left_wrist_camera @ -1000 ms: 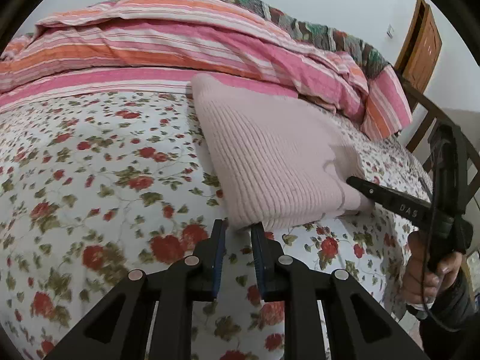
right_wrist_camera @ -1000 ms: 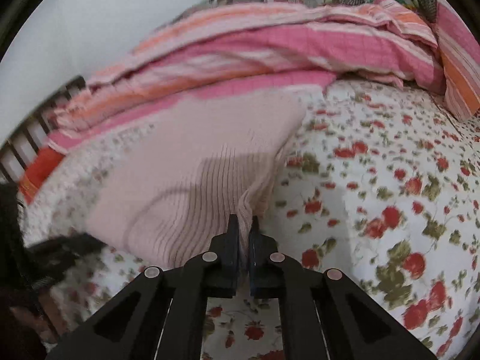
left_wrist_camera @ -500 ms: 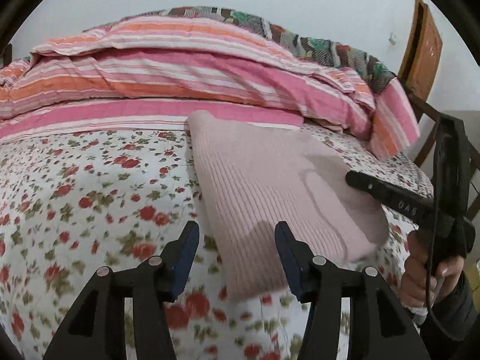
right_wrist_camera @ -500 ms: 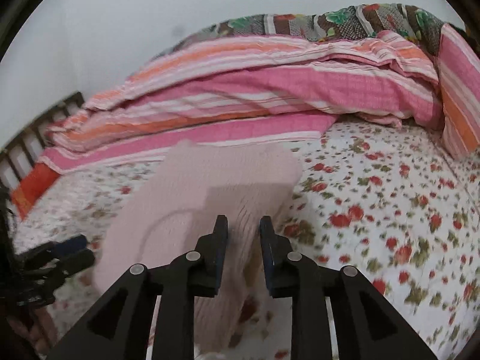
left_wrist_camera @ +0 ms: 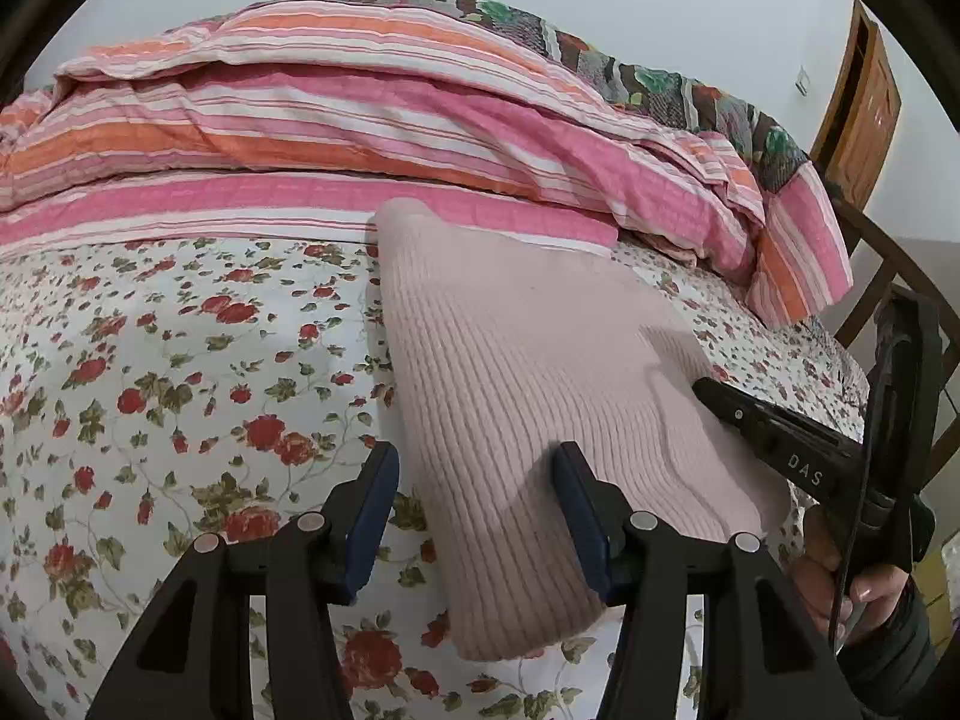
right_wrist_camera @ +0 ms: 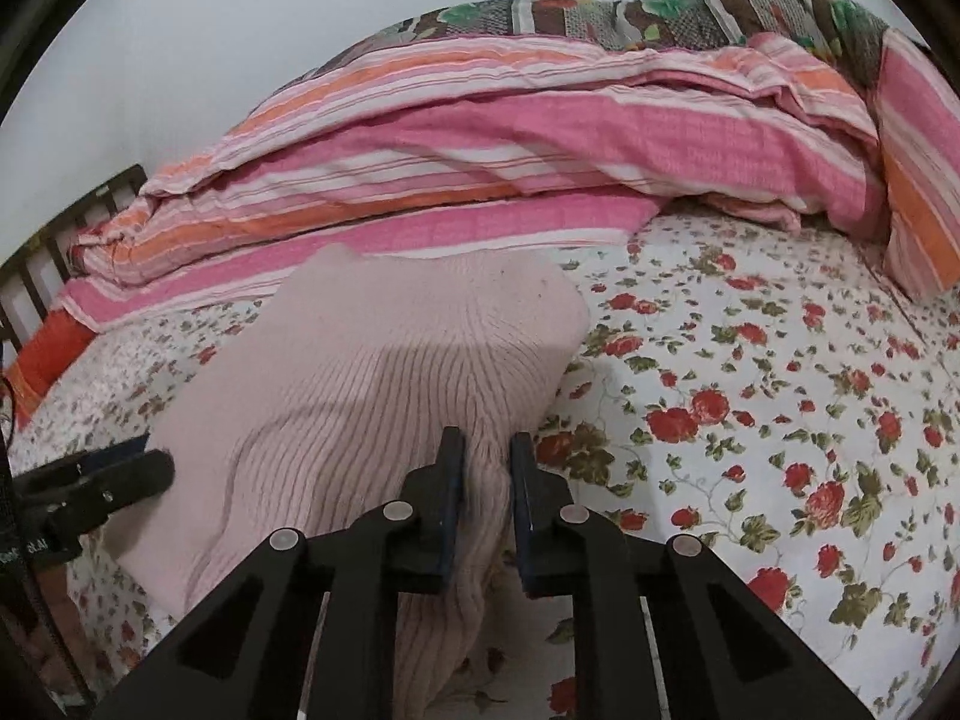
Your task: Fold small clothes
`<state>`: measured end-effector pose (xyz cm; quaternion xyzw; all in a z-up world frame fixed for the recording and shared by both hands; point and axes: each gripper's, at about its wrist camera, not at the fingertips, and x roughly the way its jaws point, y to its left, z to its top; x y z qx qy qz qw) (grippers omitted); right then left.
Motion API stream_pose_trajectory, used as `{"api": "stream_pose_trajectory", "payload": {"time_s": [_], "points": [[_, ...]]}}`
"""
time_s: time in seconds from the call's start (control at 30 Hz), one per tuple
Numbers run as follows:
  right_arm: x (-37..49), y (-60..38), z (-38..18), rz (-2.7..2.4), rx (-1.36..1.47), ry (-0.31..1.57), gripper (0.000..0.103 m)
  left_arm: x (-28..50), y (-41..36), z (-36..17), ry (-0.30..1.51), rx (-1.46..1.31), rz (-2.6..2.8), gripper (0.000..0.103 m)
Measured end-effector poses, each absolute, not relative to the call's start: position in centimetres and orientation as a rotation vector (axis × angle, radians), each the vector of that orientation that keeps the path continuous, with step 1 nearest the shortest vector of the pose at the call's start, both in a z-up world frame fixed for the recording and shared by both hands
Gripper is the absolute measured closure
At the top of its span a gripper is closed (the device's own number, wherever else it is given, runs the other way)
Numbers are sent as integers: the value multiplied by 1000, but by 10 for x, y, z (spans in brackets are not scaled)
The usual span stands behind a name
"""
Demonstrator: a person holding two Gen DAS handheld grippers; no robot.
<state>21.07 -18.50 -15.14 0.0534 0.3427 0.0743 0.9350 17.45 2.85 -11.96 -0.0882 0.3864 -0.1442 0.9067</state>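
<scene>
Bed, floral sheet (left_wrist_camera: 180, 372); striped quilt (left_wrist_camera: 360, 120) heaped along the far side. Folded pink sweater (left_wrist_camera: 510, 372) lies flat on the sheet, near edge. Left tool (left_wrist_camera: 474, 510): jaws wide, just opened, astride the sweater's corner, not pressing. Right tool (right_wrist_camera: 486, 480): jaws narrowly parted, just closing, sweater edge between, grip unclear.

2 wrist cams, shared sweater (left_wrist_camera: 540, 396)

I'm letting go: both hand-held grippers, left (left_wrist_camera: 474, 516) and right (right_wrist_camera: 486, 498), are opening off the sweater (left_wrist_camera: 540, 372) and backing away.
</scene>
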Motion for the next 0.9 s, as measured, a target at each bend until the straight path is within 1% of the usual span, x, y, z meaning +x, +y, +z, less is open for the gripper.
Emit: {"api": "stream_pose_trajectory", "payload": {"time_s": [0.2,0.27,0.33,0.5,0.57,0.6,0.63,0.7,0.77,0.9], "points": [[206,-187,-147,144,141,722,88,168,27,-122,801,-168,-286,50],[204,-191,-146,149,172,731,85,166,27,-123,803,-171,-282,50],[205,-194,-143,156,203,734,76,164,28,-125,807,-182,-279,50],[219,-194,-140,176,289,753,75,160,30,-127,818,-206,-282,50],[225,-191,-143,173,290,762,76,157,30,-127,818,-203,-284,50],[224,-187,-142,182,272,749,87,157,31,-126,816,-202,-285,51],[222,-183,-139,180,232,731,89,155,32,-126,811,-201,-284,51],[212,-182,-130,188,177,667,91,152,34,-123,794,-204,-287,51],[205,-190,-127,211,223,624,91,150,36,-121,783,-211,-290,51],[217,-187,-151,135,170,712,91,154,41,-124,801,-276,-306,51]]}}
